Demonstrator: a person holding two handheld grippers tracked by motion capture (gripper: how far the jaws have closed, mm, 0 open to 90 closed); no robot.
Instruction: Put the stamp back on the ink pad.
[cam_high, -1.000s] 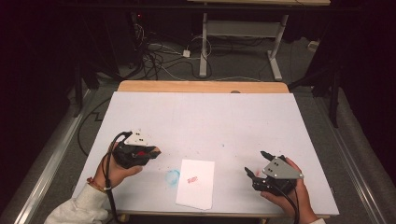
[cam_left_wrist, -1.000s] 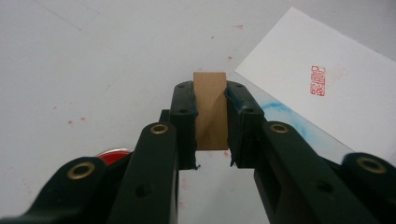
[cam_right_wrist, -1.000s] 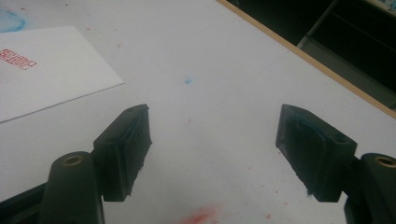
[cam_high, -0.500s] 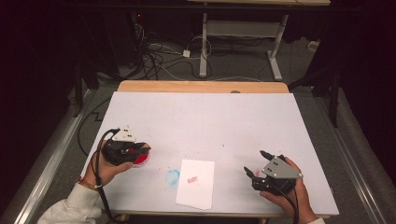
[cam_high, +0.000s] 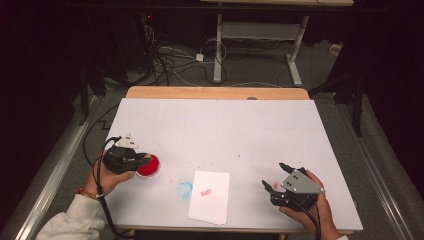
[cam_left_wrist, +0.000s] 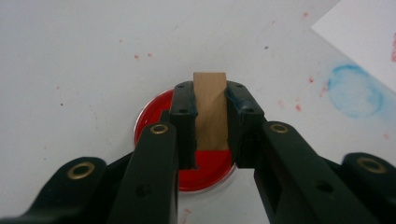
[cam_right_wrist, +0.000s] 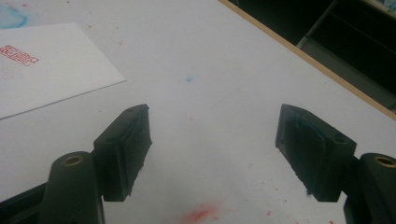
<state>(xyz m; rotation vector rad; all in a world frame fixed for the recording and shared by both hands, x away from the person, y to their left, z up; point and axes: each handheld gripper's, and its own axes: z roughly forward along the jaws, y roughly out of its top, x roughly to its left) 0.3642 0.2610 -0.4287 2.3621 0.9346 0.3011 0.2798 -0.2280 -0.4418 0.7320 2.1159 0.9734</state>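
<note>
White tabletop (cam_high: 215, 130), ink-speckled. Your left gripper (cam_left_wrist: 210, 100) is clamping the wooden stamp (cam_left_wrist: 210, 109) over the red ink pad (cam_high: 149, 165); press down squarely. Right gripper (cam_high: 278, 178) is idling, jaws apart, beside the paper (cam_high: 210, 197).

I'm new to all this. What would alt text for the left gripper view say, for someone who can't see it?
Two black jaws of the left tool clamp a small wooden block directly above a round red ink pad on a white table. Red specks dot the table, with a blue ring stain and a paper corner at right.

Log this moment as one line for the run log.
left gripper: shut on wooden stamp, over red ink pad | right gripper: open | paper: stamped
</note>
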